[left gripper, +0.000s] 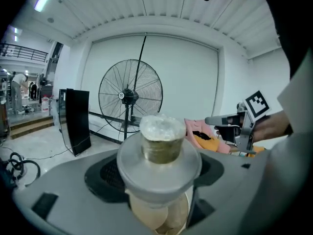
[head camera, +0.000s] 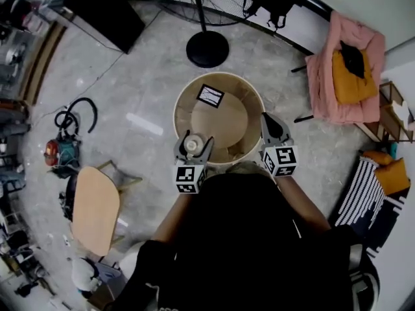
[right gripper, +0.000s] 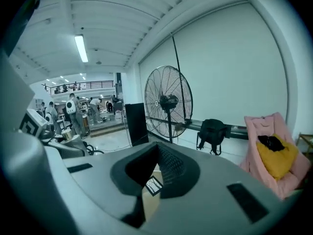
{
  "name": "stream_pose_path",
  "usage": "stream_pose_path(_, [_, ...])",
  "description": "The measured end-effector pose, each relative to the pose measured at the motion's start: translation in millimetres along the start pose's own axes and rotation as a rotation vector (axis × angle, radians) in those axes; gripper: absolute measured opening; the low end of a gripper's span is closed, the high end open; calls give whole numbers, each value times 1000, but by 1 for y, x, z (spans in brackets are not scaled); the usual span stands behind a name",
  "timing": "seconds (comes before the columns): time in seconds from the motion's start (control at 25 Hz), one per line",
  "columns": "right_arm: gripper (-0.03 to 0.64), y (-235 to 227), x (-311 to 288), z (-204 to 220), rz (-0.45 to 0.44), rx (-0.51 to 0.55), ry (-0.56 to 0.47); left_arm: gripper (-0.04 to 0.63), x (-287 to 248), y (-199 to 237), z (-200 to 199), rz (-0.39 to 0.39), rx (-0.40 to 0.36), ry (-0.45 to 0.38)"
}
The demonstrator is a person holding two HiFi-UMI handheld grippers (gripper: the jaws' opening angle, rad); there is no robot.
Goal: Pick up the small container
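Observation:
The small container is a clear round tub with olive-brown contents, a crinkled film top and a wide grey rim. My left gripper is shut on it and holds it upright above the near edge of the round wooden table. From the head view the container shows pale between the left gripper's fingers. My right gripper hangs over the table's right edge, shut and holding nothing. In the right gripper view, the right gripper's pads meet, and a marker card shows below them.
A black-and-white marker card lies on the table's far side. A big floor fan's base stands behind the table. A pink chair with a yellow cushion is at right. A wooden chair and a cable coil are at left.

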State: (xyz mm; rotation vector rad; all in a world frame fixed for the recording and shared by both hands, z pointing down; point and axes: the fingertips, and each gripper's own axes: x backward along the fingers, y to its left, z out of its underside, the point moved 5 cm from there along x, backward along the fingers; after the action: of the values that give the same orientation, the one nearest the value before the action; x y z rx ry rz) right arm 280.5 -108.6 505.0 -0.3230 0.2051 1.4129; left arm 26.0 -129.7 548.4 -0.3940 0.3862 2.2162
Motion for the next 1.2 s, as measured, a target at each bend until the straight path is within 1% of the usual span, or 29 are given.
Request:
stream_pose_path(0.16, [21,31,29,-96,-5,75,5,359,54,12,-87,-26,28,-65])
stream_pose_path(0.24, [21,52,40,-115,-16,65,12,359,83,24,-107,-52,30,-65])
stream_pose_path(0.32, [21,62,42,-119,-23,55,13,359,94,34,-111,-78,35,-63])
stream_pose_path(0.4, [21,63,39,-125,-22,70,5,359,92,40,-115,-96,47,-75])
stream_pose_path(0.6, [21,66,30,-137,1,109,-3,359,89,50,-121,-107,58,-88])
stream_pose_path(1.2, [21,80,27,-142,39,109,-12,359,86,61,-131,-61,41,-86])
